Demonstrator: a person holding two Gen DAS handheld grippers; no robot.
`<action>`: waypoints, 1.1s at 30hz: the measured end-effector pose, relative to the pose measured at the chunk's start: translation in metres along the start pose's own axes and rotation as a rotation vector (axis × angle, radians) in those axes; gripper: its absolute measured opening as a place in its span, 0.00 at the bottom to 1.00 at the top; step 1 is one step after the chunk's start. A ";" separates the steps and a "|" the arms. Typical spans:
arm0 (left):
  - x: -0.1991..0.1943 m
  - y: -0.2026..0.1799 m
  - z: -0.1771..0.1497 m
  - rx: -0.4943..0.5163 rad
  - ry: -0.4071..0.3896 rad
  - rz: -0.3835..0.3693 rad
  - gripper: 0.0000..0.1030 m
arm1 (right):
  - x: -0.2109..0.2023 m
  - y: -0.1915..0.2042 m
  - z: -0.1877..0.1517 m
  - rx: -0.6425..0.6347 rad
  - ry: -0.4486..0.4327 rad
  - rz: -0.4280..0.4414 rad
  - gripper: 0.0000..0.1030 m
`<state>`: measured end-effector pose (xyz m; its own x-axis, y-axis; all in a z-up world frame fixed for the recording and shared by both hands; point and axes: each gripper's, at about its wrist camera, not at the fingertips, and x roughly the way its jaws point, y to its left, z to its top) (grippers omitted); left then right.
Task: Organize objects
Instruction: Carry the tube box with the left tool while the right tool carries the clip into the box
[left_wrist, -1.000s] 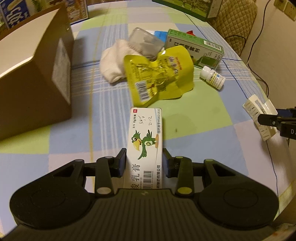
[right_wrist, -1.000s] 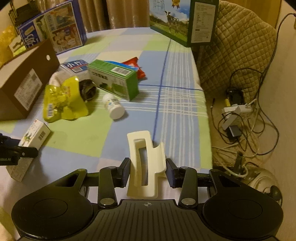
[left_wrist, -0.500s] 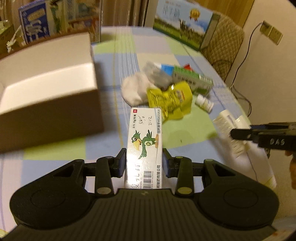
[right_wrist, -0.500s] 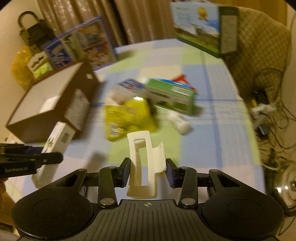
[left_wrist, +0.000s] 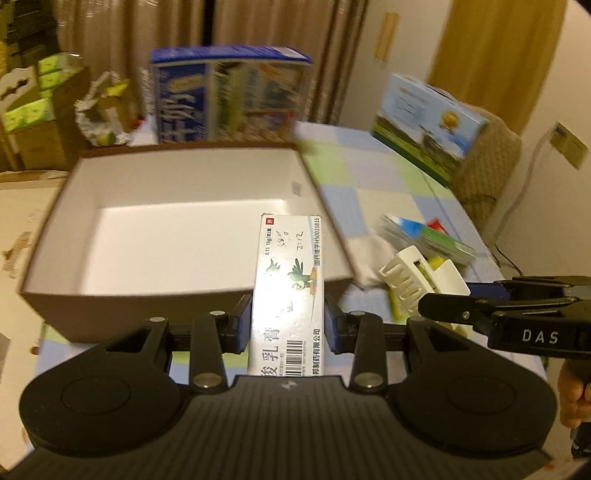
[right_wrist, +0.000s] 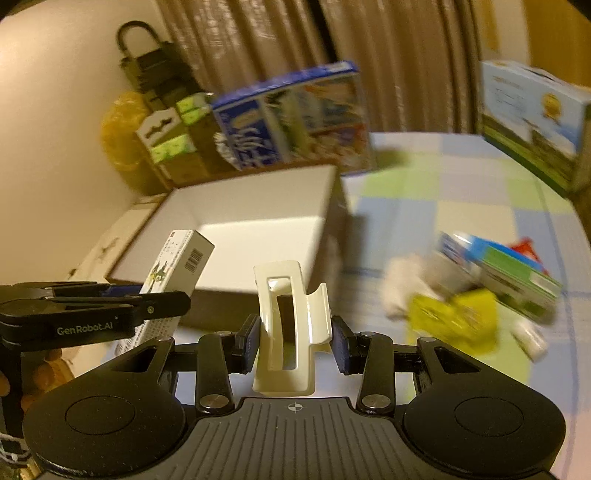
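Ointment carton (left_wrist: 290, 291) clamped lengthwise between the left gripper (left_wrist: 289, 325) fingers, far end poking out over the near wall of the open brown box (left_wrist: 177, 229) with white inside. Cream hair claw clip (right_wrist: 290, 328) pinched between the right gripper (right_wrist: 293, 341) fingers, held just right of that box above the checked surface (right_wrist: 443, 192). Remaining clutter sits blurred on the surface to the right: yellow pouch (right_wrist: 456, 319), green box (right_wrist: 521, 282), small white bottle (right_wrist: 530, 339)

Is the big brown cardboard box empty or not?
Empty: the big brown cardboard box shows only its bare white floor in both views.
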<state>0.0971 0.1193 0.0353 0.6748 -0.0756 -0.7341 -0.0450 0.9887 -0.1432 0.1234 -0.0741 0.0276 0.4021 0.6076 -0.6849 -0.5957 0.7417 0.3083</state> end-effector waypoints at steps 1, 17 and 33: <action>-0.002 0.010 0.003 -0.010 -0.007 0.014 0.33 | 0.008 0.009 0.006 -0.010 -0.005 0.012 0.36; 0.045 0.117 0.060 -0.114 -0.006 0.118 0.33 | 0.122 0.068 0.066 -0.049 -0.003 -0.011 0.36; 0.159 0.137 0.062 -0.145 0.268 0.138 0.33 | 0.212 0.041 0.067 0.035 0.214 -0.119 0.36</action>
<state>0.2442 0.2510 -0.0598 0.4378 0.0073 -0.8990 -0.2401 0.9646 -0.1091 0.2307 0.1043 -0.0613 0.3099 0.4440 -0.8407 -0.5267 0.8164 0.2370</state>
